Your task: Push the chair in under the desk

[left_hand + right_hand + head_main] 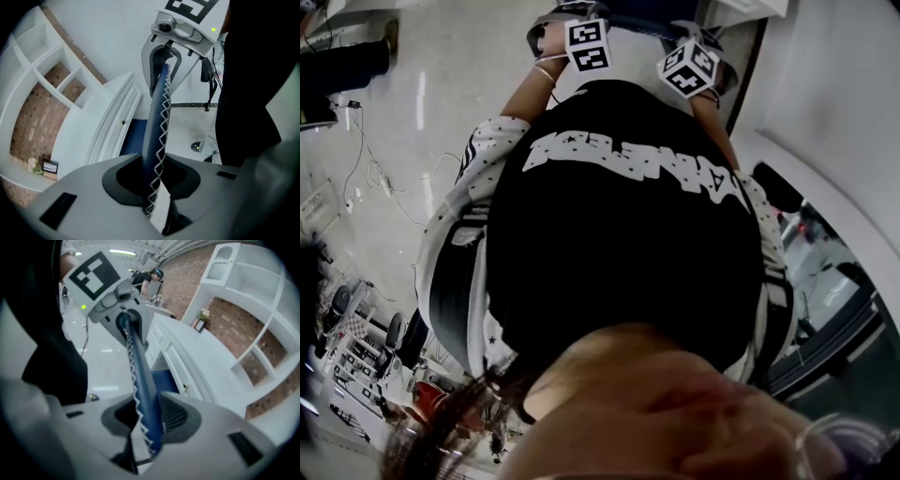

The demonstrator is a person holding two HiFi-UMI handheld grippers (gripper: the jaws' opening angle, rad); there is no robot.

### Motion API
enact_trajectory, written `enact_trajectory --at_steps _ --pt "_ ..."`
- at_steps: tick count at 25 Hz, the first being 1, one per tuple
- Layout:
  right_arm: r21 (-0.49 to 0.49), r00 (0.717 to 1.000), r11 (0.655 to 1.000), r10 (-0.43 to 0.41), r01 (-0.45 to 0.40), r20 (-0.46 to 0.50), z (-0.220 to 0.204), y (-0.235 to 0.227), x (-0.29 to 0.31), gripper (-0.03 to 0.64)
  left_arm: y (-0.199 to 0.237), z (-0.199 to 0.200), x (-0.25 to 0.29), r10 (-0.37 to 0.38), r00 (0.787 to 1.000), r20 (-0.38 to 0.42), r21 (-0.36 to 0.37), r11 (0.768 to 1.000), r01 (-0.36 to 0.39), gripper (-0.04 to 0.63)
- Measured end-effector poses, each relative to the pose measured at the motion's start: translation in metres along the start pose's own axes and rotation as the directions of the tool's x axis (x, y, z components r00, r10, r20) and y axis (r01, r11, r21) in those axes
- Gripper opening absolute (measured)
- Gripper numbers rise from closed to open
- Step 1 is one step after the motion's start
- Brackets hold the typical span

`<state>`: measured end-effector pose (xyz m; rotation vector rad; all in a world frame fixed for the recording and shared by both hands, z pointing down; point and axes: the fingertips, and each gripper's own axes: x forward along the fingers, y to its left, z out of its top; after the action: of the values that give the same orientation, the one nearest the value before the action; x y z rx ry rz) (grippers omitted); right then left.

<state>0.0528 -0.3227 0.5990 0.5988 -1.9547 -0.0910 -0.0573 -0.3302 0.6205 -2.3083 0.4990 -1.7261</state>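
Angled steeply down, left tongs (157, 186) and right tongs (146, 426) clamp the chair (157, 117) by its blue stitched edge

White built-in shelving (220, 268) with open compartments, one arched, stands against a red-brown brick wall (232, 326). A small potted plant (203, 314) and a dark framed sign (200, 325) sit at its foot. The pale floor (441, 103) is glossy, with cables (370, 164) trailing across it. Strip lights (123, 252) glow overhead.
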Motion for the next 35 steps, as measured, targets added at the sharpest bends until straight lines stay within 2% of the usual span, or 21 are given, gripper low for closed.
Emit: enact_trajectory --at_steps 7,15,35 --pt "-0.028 1.000 1.000 0.011 -0.011 0.011 -0.002 -0.009 0.009 0.132 0.009 0.001 0.009 0.009 1.000 -0.017 -0.012 1.000 -0.009 0.118" --pt "-0.007 1.000 1.000 0.022 -0.022 0.017 -0.008 -0.017 0.006 0.132 0.014 0.012 0.012 -0.003 1.000 -0.019 -0.014 1.000 0.003 0.118" --pt "0.020 1.000 1.000 0.013 -0.013 -0.002 0.019 -0.043 0.029 0.133 0.053 -0.006 0.020 -0.037 0.999 -0.004 -0.007 0.999 0.037 0.118"
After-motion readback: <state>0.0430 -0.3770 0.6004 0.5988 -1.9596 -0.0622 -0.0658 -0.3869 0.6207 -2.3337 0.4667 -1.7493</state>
